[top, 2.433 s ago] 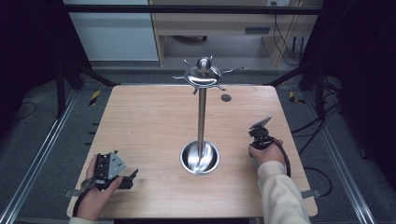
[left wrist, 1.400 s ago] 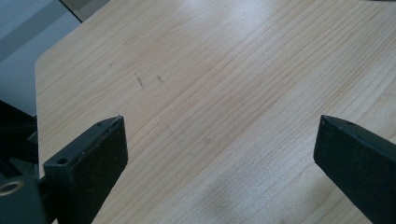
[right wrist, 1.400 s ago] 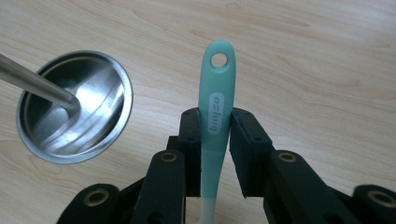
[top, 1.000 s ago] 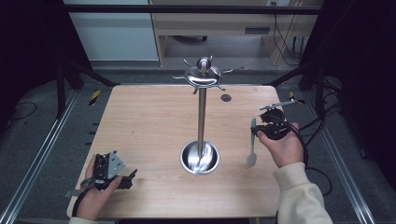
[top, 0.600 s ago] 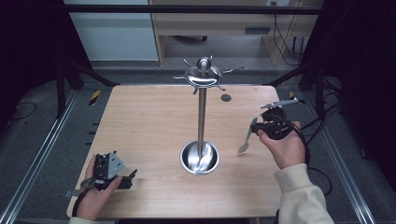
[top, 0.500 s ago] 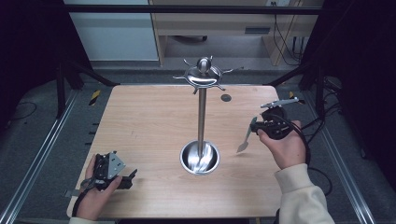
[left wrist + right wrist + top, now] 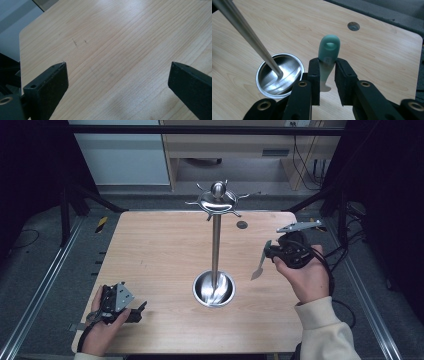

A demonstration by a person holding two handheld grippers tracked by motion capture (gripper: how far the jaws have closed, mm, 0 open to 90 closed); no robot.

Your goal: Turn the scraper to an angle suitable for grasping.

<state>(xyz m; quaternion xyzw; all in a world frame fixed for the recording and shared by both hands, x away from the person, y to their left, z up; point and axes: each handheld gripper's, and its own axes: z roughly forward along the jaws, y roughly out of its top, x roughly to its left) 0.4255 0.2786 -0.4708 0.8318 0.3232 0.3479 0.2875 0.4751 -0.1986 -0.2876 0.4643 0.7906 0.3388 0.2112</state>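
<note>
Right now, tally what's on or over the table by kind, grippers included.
Grippers: 2 (left gripper, right gripper)
Utensils with a teal handle: 1 (utensil, held in the right gripper)
Metal hanging stands: 1 (stand)
Total: 4
</note>
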